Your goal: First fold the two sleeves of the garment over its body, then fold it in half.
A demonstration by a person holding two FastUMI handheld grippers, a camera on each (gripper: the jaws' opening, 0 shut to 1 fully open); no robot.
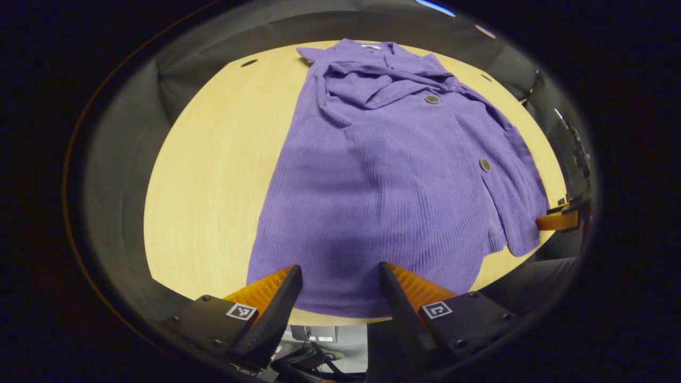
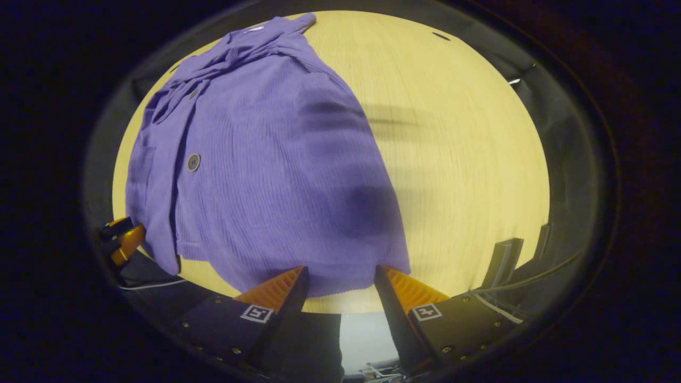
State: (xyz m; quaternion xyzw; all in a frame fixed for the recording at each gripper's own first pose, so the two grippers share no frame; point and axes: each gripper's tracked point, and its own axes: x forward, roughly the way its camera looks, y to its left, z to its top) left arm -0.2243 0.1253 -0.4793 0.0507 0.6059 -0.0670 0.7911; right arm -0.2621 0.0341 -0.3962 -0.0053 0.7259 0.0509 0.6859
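A purple ribbed cardigan [image 1: 393, 181] with dark buttons lies flat on a pale wooden table [image 1: 213, 175], collar far, hem near. A sleeve lies bunched across its upper body near the collar. My left gripper [image 1: 340, 271] hovers open over the hem's near edge, nothing between its fingers. In the right gripper view the same cardigan [image 2: 266, 159] covers the left half of the table [image 2: 457, 149]. My right gripper [image 2: 340, 274] stands open above the hem's near right corner. The other gripper [image 2: 125, 239] shows at the left edge, by the garment's side.
Black booth cloth [image 1: 122, 154] surrounds the round table. Bare wood lies to the left of the garment in the left gripper view and to the right of it in the right gripper view. Cables and a dark bracket [image 2: 505, 260] sit past the table's near right edge.
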